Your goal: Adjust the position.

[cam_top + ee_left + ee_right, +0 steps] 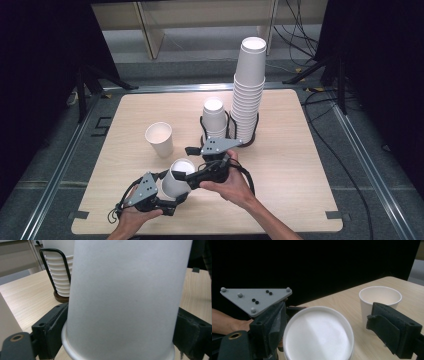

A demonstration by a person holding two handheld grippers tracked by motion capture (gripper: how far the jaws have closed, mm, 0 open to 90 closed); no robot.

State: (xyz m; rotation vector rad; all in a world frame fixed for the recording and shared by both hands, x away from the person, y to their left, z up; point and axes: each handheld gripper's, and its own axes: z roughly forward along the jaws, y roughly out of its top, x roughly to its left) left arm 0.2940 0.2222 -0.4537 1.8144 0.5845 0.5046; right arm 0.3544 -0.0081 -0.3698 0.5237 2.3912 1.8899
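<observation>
gripping the inverted white cup (176,181) low centre of the high view, left gripper (172,196) jaws are clamping its sides while right gripper (187,176) jaws are standing apart at its base; i judge a steady hold is mattering most.

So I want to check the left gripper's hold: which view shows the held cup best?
The high view: the held cup sits tilted in the left gripper. The left gripper view shows its wall between the jaws; the right gripper view shows its round end.

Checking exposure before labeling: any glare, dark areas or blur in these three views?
High view: sharp table, black surroundings. Left gripper view: held cup close and soft, evenly lit. Right gripper view: cup bottom bright, nearly blown out; background black; upright cup clear.
</observation>
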